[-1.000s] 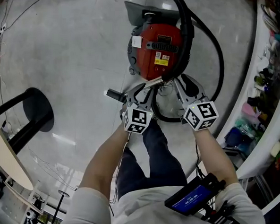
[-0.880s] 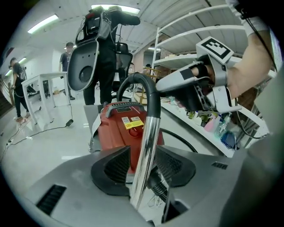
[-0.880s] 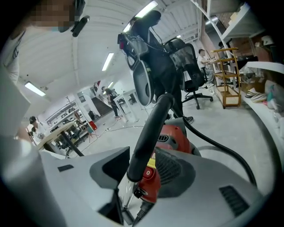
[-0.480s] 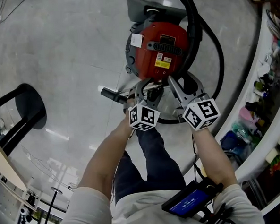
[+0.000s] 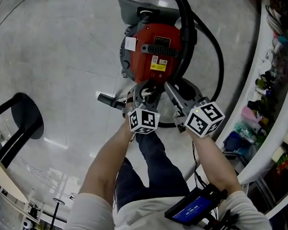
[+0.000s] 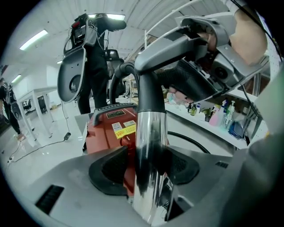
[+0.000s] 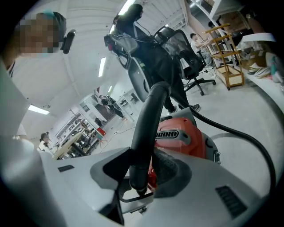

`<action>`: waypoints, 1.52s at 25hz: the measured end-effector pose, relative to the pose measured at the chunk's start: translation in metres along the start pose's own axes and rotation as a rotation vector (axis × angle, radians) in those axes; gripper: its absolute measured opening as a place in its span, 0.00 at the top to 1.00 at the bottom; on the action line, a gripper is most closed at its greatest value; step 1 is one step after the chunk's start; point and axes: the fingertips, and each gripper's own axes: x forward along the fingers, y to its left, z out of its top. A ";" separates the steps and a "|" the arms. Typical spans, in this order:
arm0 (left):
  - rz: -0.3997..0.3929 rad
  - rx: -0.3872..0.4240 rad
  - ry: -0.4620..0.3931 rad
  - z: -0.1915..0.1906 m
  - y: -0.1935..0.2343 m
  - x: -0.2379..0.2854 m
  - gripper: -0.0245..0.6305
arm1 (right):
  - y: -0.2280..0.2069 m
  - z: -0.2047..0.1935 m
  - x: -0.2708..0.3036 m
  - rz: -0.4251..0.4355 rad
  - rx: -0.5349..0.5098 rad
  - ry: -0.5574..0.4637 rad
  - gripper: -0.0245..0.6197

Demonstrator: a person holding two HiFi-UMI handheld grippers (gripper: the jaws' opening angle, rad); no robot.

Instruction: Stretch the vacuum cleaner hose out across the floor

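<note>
The red vacuum cleaner (image 5: 152,48) stands on the floor ahead of me. Its black hose (image 5: 221,59) loops from the top round the right side. My left gripper (image 5: 145,91) is at the wand below the red body. In the left gripper view the chrome wand tube (image 6: 148,146) stands between the left gripper (image 6: 146,166) jaws, with a sliver of red showing beside it. My right gripper (image 5: 170,88) sits just to the right. Its jaws are closing, and the right gripper (image 7: 144,170) has the black curved handle (image 7: 148,128) between them, the pads not pressing on it.
A black tube end (image 5: 106,98) sticks out left of the grippers. A grey floor head (image 5: 135,8) lies beyond the vacuum. A black stool base (image 5: 18,120) stands at the left. A white curved counter (image 5: 269,128) with bottles runs along the right. My legs are below the grippers.
Both grippers have drawn closer to the red body and now straddle the wand and handle. The vacuum sits a little further left in the head view.
</note>
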 end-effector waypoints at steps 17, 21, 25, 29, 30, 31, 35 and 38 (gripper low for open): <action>-0.118 -0.067 0.052 -0.001 -0.039 -0.048 0.76 | 0.064 0.015 -0.024 0.166 -0.063 -0.016 0.70; -0.145 -0.072 0.079 -0.006 -0.042 -0.064 0.76 | 0.079 0.024 -0.022 0.232 -0.020 -0.017 0.69; -0.168 -0.059 0.091 0.002 -0.039 -0.081 0.76 | 0.098 0.037 -0.022 0.285 -0.005 -0.046 0.68; -0.170 -0.057 0.105 0.015 -0.038 -0.098 0.76 | 0.119 0.056 -0.029 0.254 -0.048 -0.044 0.65; -0.171 -0.049 0.110 0.017 -0.039 -0.102 0.76 | 0.125 0.059 -0.032 0.242 -0.059 -0.035 0.63; -0.173 -0.039 0.114 0.019 -0.041 -0.107 0.76 | 0.131 0.062 -0.034 0.235 -0.072 -0.023 0.63; -0.183 -0.014 0.132 0.026 -0.045 -0.129 0.76 | 0.155 0.063 -0.044 0.210 -0.121 0.044 0.63; -0.182 -0.019 0.142 0.032 -0.046 -0.146 0.77 | 0.173 0.062 -0.055 0.157 -0.170 0.052 0.63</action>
